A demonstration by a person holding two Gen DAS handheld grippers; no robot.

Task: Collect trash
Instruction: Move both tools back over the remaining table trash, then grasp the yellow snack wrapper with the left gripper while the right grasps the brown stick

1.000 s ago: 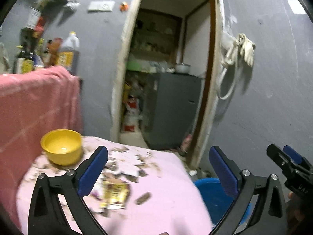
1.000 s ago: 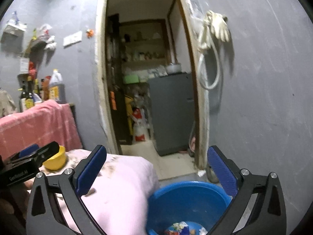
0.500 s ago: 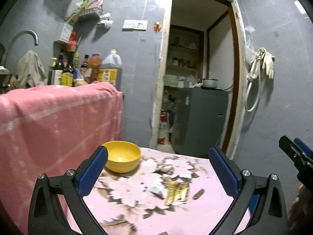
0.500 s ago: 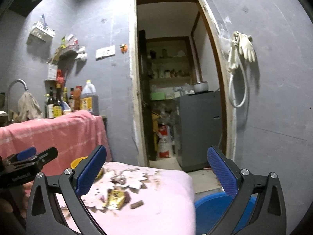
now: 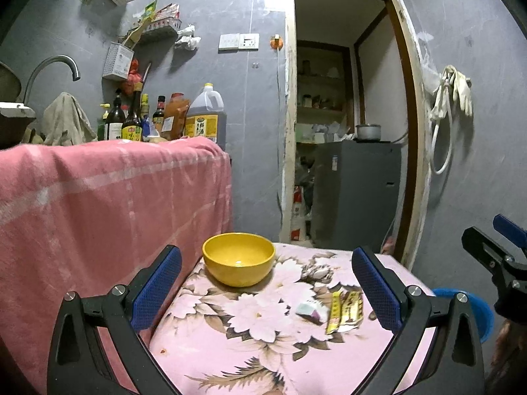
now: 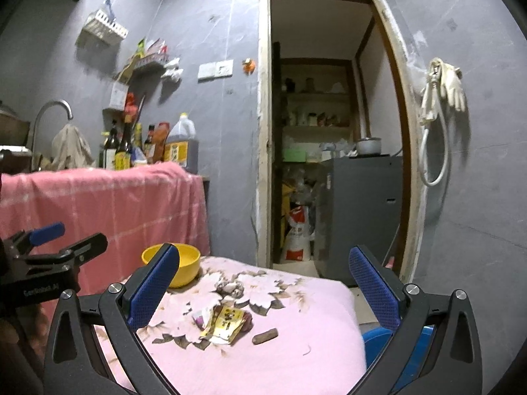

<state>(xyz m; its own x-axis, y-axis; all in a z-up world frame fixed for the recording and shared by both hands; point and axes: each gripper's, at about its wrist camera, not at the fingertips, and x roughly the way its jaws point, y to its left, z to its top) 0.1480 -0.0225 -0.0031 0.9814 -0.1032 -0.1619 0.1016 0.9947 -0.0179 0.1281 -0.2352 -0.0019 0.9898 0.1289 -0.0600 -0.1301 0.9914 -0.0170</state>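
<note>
Yellow snack wrappers lie on the pink floral tablecloth, with a small white and purple wrapper beside them. In the right wrist view the yellow wrappers lie mid-table with a brown stick-shaped scrap to their right. My left gripper is open and empty above the table. My right gripper is open and empty, level with the left one. A blue basin sits low at the table's right.
A yellow bowl stands at the table's far left. A counter draped in pink cloth with bottles rises on the left. An open doorway with a grey cabinet is behind. The blue basin shows partly in the right wrist view.
Both grippers have swung left and tilted up from the blue basin toward the table. The wrappers and bowl now sit central. Both grippers stayed open.
</note>
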